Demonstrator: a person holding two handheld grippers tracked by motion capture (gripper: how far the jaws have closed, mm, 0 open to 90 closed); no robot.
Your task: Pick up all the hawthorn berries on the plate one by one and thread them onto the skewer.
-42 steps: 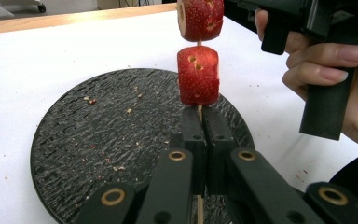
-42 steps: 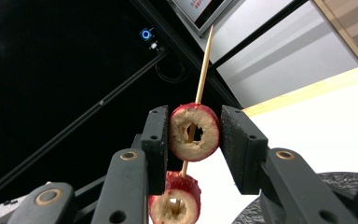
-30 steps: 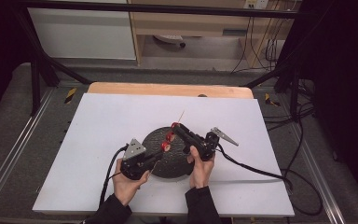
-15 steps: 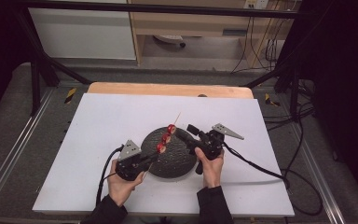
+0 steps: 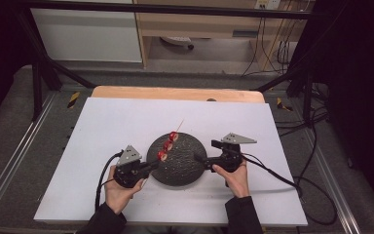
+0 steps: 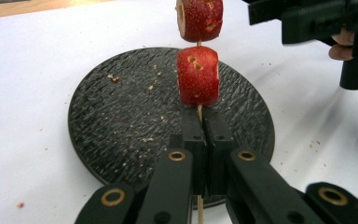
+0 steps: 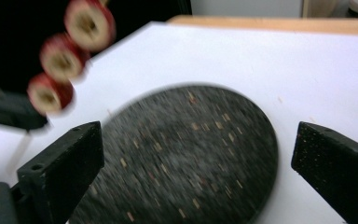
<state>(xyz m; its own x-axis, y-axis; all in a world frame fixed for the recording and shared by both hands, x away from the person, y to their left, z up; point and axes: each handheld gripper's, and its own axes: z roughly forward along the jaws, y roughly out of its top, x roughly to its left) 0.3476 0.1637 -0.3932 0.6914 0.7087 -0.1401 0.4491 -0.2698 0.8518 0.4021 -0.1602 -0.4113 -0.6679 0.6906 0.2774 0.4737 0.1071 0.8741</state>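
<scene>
High view: a wooden skewer (image 5: pixel 169 145) threaded with three strawberry pieces (image 5: pixel 168 145) is clamped at its lower end by the left gripper (image 5: pixel 146 168) and held slanting above the dark round plate (image 5: pixel 187 170). The right gripper (image 5: pixel 202 160), its jaws just spread wide with nothing between them, is seen at the plate's right edge.

A white sheet (image 5: pixel 126 122) covers the table (image 5: pixel 175 92), whose bare wooden edge shows at 12 o'clock. Grey carpet floor (image 5: pixel 9 146) surrounds it. Beyond, a white cabinet (image 5: pixel 87 34) stands at 11 o'clock, a wooden shelf unit (image 5: pixel 199 24) at 12, cables (image 5: pixel 272 53) hanging at 1 o'clock.
</scene>
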